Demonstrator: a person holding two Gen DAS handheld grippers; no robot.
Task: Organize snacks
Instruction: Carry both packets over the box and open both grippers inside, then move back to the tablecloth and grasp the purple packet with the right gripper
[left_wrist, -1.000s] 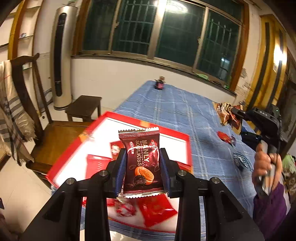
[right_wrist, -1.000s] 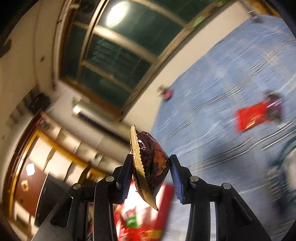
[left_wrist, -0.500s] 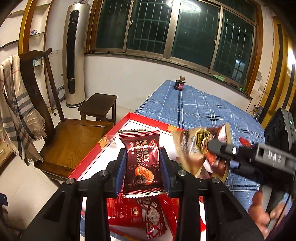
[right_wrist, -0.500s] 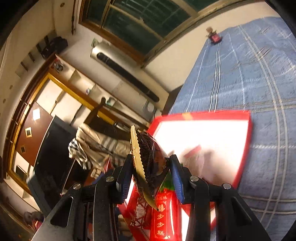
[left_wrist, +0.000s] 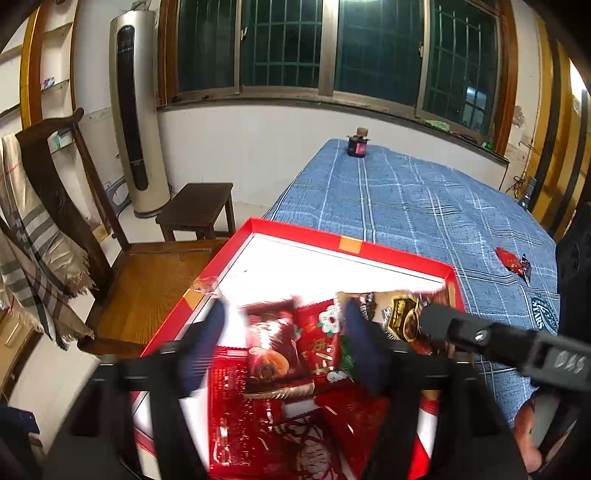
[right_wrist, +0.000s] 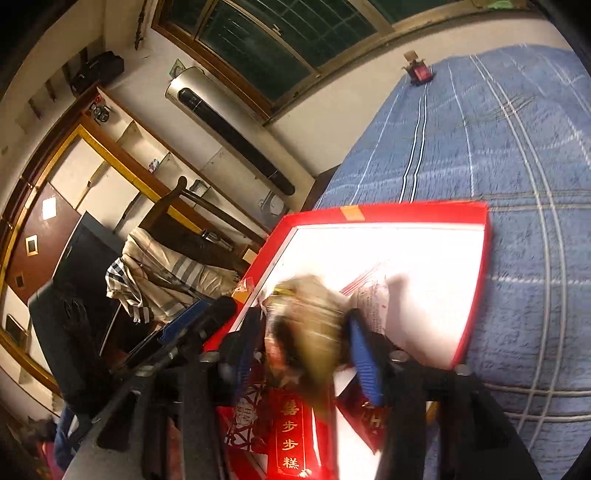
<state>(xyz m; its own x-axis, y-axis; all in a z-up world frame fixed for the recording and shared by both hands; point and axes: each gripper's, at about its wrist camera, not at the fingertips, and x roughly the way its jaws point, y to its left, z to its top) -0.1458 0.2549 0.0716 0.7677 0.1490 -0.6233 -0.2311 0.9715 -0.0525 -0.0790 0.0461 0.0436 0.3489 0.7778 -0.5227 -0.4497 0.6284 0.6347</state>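
Note:
A red box with a white floor (left_wrist: 369, 266) sits at the near left of the blue-clothed table; it also shows in the right wrist view (right_wrist: 476, 295). Several red snack packets (left_wrist: 321, 350) lie in its near end. My left gripper (left_wrist: 286, 347) is open above them, blurred, and the dark brown snack pack (left_wrist: 271, 354) is loose between its jaws, dropping. My right gripper (right_wrist: 306, 354) is open over the box, and the brown-gold pack (right_wrist: 310, 332) is blurred between its jaws, falling free. That pack (left_wrist: 399, 314) and the right gripper's finger (left_wrist: 480, 336) show in the left wrist view.
A red candy (left_wrist: 511, 260) and a blue packet (left_wrist: 541, 317) lie on the blue cloth (left_wrist: 406, 199) to the right. A small dark jar (left_wrist: 357, 142) stands at the far end. A wooden chair (left_wrist: 147, 273) with a scarf and a stool (left_wrist: 197, 206) stand left of the table.
Both grippers have opened over the box and let go of their packs, which are dropping. The right gripper has moved closer in over the box.

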